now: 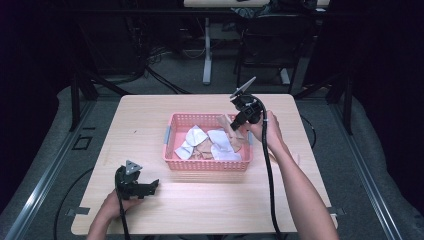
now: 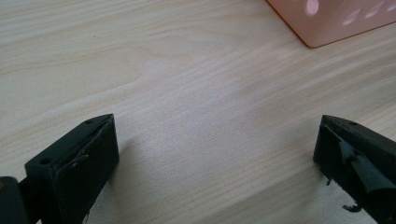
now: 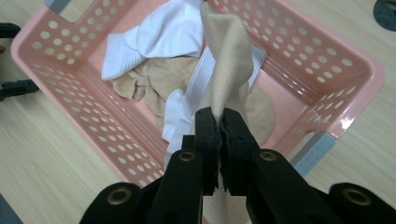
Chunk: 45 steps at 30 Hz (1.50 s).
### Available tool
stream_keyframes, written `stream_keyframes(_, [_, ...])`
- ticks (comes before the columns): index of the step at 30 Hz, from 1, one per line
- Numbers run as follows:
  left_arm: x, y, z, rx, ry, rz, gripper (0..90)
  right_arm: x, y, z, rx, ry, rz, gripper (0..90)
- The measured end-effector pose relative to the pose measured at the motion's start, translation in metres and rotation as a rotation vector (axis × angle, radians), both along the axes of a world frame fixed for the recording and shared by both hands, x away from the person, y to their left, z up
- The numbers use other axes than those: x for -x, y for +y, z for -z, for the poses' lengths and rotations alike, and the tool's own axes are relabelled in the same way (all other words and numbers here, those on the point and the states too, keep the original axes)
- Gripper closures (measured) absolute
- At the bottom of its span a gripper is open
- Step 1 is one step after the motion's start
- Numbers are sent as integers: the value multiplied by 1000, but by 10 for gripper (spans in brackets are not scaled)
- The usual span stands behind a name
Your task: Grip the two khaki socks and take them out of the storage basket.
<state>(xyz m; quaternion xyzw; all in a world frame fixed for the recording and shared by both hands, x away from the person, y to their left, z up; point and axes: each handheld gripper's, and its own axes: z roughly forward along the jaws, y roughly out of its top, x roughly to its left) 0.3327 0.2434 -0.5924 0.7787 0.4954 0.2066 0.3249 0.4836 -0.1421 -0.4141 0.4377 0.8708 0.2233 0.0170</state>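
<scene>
— Beige sock (image 1: 231,131) first: from the high view, how far along is the sorting?

— Barely begun, I'd judge. The right claw (image 1: 236,124) hangs over the far right corner of the pink basket (image 1: 206,165) with the beige sock dangling below it, its lower end among the heap. Under and to the left of that claw, white socks (image 1: 195,136) and other beige ones lie in the basket. No sock lies out on the worktop (image 1: 150,115), so nearly everything is left to do.

— And the other hand?

— The left claw (image 1: 150,187) rests low on the worktop, well apart from the basket, near the person's edge, with nothing in it.

— Does the left gripper view agree?

— Yes. The left claw (image 2: 215,154) stands wide open, with bare wood between the jaws. A corner of the basket (image 2: 327,28) sits ahead and to the right of it, not touching.

— Now the right gripper view.

— The right claw (image 3: 218,122) is closed tight, pinching the beige sock (image 3: 228,60) by a fold. The fabric rises straight ahead of the jaw tips, lifted clear of the pile. Beyond the claw, a white sock (image 3: 163,32) lies over a crumpled beige one (image 3: 154,84) inside the basket (image 3: 70,93).

— What's left for this sock?

— Carrying it clear of the basket rim and setting it down, I'd guess.
</scene>
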Motion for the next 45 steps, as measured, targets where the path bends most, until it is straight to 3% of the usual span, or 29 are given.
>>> stream_keyframes(6, [0, 0, 0, 2, 1, -2, 1, 4, -3, -13, -11, 3, -6, 863])
stream_keyframes(18, [0, 0, 0, 3, -1, -1, 2, 14, -14, -38, -22, -38, -16, 862])
stream_keyframes(26, [0, 0, 0, 3, -1, -1, 1, 22, -28, -53, -3, -52, -14, 862])
stream_keyframes(45, [0, 0, 0, 3, -1, -1, 1, 34, -79, -60, -5, -74, 67, 861])
